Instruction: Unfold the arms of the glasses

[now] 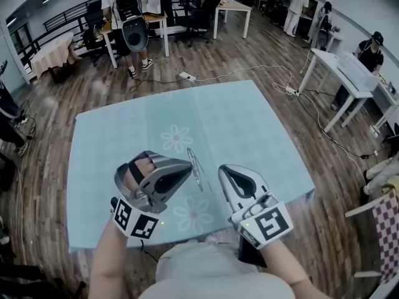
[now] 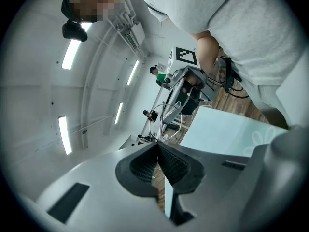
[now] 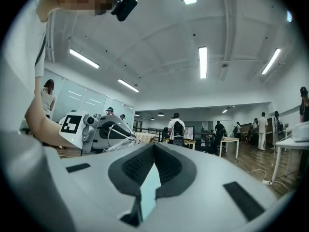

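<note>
Finds a desk (image 1: 262, 136) under a pale blue cloth printed with flowers, standing on a wood floor.

Places the left tool (image 1: 189, 166) over the near middle of the desk, level, tip turned toward the right tool. Reads its jaws, in the left gripper view, as together at the tips and clamped on thin wire of the glasses (image 1: 196, 167). Cannot name the part gripped, rim or hinge.

Places the right tool (image 1: 223, 169) just beside the glasses on their right, apart from them, level, pointing away from the person. Reads its jaws as fully together with nothing between them, only cloth showing through the gap lower down.

Locates the glasses between the two tools, at the very tip of the left one: a fine wire frame, seen nearly edge-on from the head view, long axis running away from the person. Cannot tell whether resting on the cloth or held clear of it. Cannot tell how far the arms stand from the frame; too fine in every view.

Judges the coming move to turn on one relation: glasses close on the left of the free right tool, long axis across its likely path. Expects those jaws to need opening before taking an arm. Flags a risk of the thin wire twisting in the left grip.
</note>
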Demonstrator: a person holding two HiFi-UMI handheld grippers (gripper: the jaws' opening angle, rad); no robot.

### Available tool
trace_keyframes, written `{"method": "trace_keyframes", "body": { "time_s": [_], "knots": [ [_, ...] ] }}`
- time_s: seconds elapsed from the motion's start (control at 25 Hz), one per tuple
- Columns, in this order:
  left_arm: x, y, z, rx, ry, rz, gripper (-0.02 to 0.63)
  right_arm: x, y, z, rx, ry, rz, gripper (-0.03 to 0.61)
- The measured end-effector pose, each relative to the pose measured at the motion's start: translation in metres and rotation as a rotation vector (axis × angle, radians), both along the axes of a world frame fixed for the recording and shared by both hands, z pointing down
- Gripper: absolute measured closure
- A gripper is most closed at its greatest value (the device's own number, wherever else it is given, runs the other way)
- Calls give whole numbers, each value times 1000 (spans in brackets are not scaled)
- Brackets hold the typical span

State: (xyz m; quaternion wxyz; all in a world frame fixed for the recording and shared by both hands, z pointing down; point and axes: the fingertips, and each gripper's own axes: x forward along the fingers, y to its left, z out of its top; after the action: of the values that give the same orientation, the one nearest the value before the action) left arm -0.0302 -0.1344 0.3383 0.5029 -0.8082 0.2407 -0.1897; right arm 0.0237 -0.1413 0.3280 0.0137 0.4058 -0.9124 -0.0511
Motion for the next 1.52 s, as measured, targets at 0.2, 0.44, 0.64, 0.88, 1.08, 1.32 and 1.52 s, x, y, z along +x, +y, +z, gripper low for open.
{"method": "trace_keyframes", "body": {
  "time_s": [0.2,0.44,0.64,0.88,1.08,1.32,1.52],
  "knots": [
    [-6,0,1,6,-10,4,605,4,8,-11,29,-5,-31,570],
    [-8,-6,0,-3,9,-4,606,6,14,-14,12,-40,-74,558],
    [-16,-13,-4,-20,42,-19,604,-1,21,-15,-8,-58,-126,414],
    [-19,-20,-4,-28,33,-41,604,-13,34,-22,42,-30,-177,414],
    [-19,-24,-4,-43,33,-48,604,-20,37,-19,50,14,-176,419],
    [-14,-36,-1,-65,32,-58,604,-22,26,-6,5,59,-148,456],
    [-10,-41,-1,-72,26,-60,604,-32,12,-3,-16,102,-124,486]
  ]
}}
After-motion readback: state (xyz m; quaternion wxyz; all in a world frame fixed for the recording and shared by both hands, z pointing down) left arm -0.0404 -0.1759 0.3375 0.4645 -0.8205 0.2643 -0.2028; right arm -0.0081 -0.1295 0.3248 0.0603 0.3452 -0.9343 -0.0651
